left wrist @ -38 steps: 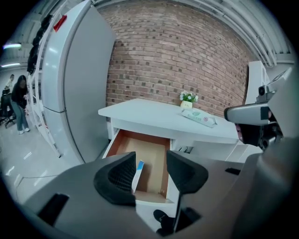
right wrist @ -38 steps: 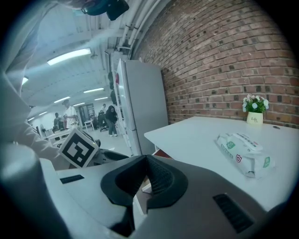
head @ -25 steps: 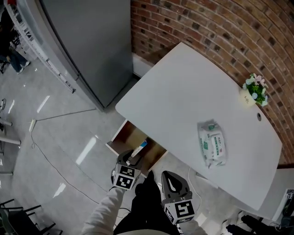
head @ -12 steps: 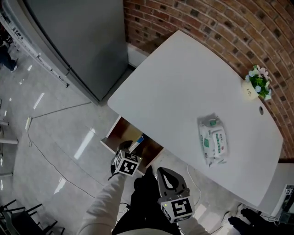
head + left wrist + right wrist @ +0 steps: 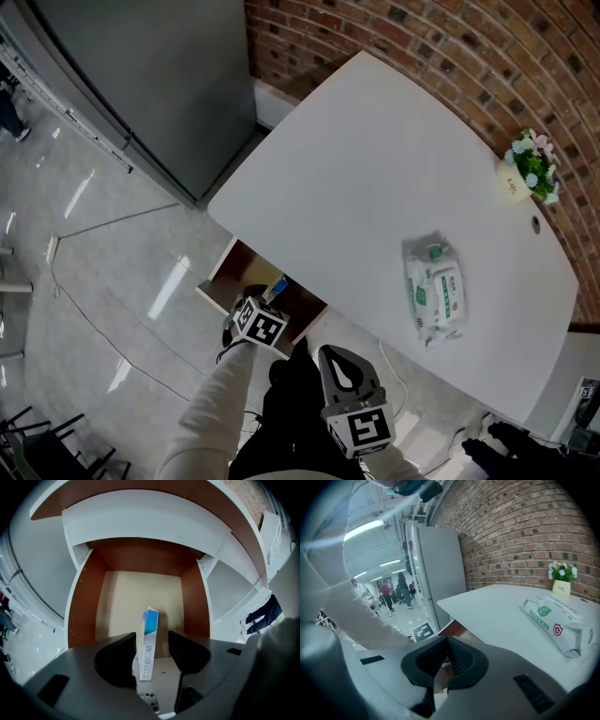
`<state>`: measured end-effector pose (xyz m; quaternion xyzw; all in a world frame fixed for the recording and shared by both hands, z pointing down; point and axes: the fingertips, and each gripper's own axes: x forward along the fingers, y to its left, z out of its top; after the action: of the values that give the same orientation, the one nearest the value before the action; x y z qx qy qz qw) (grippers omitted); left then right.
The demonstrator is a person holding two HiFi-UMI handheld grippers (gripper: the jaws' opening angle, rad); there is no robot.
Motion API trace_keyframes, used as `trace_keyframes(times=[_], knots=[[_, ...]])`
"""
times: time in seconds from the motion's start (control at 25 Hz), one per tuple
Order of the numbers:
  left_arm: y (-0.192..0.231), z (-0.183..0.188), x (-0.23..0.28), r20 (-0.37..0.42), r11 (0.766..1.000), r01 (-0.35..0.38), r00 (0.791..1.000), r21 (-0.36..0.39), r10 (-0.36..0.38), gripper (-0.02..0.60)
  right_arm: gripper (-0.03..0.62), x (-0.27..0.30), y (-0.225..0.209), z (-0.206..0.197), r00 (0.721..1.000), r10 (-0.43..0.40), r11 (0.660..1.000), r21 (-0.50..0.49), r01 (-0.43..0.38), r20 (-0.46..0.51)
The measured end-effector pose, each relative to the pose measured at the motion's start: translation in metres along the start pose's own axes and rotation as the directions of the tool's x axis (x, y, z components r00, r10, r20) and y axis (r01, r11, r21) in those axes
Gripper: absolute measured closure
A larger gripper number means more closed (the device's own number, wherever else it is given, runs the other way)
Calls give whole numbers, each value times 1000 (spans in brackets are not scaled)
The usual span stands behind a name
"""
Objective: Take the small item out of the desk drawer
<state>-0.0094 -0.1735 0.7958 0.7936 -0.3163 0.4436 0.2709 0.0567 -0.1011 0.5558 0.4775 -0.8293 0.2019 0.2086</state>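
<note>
Below the white worktop [image 5: 375,169] the drawer [image 5: 117,602] stands open. The left tongs [image 5: 152,638], jaws just spreading, straddle the small box [image 5: 150,620] unpinched; the grasp seems next: close, then lift. The right tongs [image 5: 446,649] are pressed together.

Matt white desk [image 5: 356,159], rough brick wall [image 5: 422,37] (glossy floor [image 5: 112,281]).

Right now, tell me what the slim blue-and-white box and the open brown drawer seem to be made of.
Slim blue-and-white box: likely glossy printed cardboard, given crisp folded edges and lettering. Open brown drawer: probably laminated board, with smooth matte brown walls and a pale beige floor.
</note>
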Motion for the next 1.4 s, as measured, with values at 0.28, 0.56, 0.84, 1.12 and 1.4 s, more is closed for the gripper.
trace_keyframes(times=[0.28,0.56,0.84,1.12,1.4], knots=[[-1,-13,30,-68,999,23,997,-48,-26,357,568,5,-8,-5,1000,6,1000,5,-6,-14],[1,-19,44,-118,998,25,992,-50,-31,359,568,12,-7,-10,999,20,1000,13,-19,-25],[7,-22,56,-162,1000,4,987,-24,-8,382,568,18,-5,-19,997,32,999,35,-30,-73],[17,-30,62,-204,999,-49,978,-2,48,474,568,21,-6,-20,996,33,999,34,-30,-79],[19,-22,54,-176,998,-64,982,0,63,506,568,22,-3,-18,996,35,999,25,-33,-82]])
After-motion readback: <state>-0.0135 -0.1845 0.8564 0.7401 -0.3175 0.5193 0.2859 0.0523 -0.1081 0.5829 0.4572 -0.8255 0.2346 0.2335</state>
